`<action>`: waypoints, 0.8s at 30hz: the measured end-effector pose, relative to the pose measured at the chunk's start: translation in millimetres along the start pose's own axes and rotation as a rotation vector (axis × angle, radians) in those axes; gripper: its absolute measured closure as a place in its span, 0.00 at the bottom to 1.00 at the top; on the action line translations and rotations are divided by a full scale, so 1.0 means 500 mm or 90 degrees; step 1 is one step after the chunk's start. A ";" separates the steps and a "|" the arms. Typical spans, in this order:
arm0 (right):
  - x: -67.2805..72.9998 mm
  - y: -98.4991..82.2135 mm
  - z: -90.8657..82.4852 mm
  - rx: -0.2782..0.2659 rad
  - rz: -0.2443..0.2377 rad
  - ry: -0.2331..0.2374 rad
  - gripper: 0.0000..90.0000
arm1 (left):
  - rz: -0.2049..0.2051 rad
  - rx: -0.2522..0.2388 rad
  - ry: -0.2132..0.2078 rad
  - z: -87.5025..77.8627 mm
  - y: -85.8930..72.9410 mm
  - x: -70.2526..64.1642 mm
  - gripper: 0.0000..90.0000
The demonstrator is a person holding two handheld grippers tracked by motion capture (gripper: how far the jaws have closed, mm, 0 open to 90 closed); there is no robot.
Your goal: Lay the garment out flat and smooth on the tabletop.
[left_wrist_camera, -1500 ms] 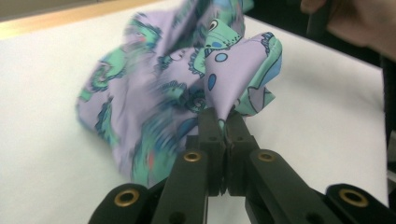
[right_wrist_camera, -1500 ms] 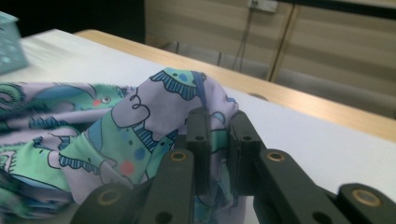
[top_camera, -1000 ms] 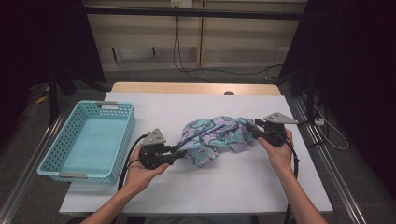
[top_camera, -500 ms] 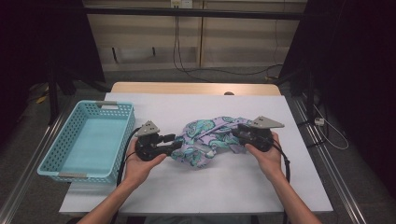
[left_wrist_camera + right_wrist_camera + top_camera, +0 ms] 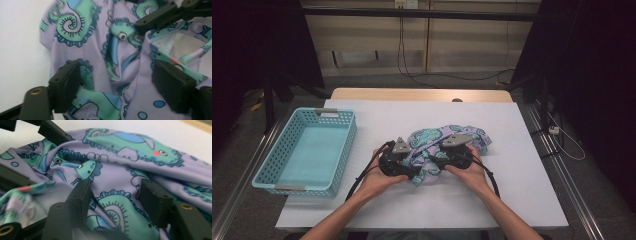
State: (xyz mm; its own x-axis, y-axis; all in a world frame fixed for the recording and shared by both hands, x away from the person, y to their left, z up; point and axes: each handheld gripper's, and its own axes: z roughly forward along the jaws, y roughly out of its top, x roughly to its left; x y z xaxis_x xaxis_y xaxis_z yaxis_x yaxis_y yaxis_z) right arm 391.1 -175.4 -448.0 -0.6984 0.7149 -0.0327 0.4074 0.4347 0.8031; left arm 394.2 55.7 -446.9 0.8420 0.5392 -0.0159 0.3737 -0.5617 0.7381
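Crumpled lilac seahorse-print fabric [image 5: 447, 145] between parted grippers

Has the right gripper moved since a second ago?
Yes. The right gripper has shifted leftward over the patterned cloth, away from the table's right edge, toward the basket.

White table [image 5: 532, 165], carrying a turquoise basket [image 5: 307, 150] at left and a crumpled patterned cloth [image 5: 437, 145] near centre.

Both forearms are bare, no sleeves showing. The left gripper [image 5: 412, 172] and right gripper [image 5: 435, 161] are black, each topped by a grey three-cornered plate and trailing a black cable. Their blocky black jaws carry brass-coloured screw inserts.
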 end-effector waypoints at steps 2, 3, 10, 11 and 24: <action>0.002 -0.004 0.009 0.016 -0.002 0.005 0.43 | -0.004 0.007 0.003 0.006 -0.005 0.001 0.24; 0.003 -0.006 0.013 0.021 -0.005 0.005 0.43 | -0.005 0.010 0.002 0.007 -0.007 0.003 0.24; 0.002 -0.011 0.016 0.034 -0.009 0.000 0.75 | -0.022 0.028 0.003 0.009 -0.017 0.023 0.29; 0.001 -0.010 0.012 0.028 -0.008 -0.007 0.80 | -0.027 0.027 0.002 0.010 -0.018 0.026 0.31; -0.043 -0.044 -0.105 -0.030 0.037 -0.054 1.00 | -0.047 0.034 0.055 0.000 -0.019 0.042 0.63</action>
State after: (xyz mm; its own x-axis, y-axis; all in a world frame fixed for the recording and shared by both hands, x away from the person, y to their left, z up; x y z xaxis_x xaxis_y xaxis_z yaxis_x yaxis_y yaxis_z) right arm 366.3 -228.7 -433.7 -0.6214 0.7827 -0.0343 0.4155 0.3663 0.8326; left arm 408.2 72.2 -454.1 0.7754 0.6314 -0.0088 0.4555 -0.5496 0.7004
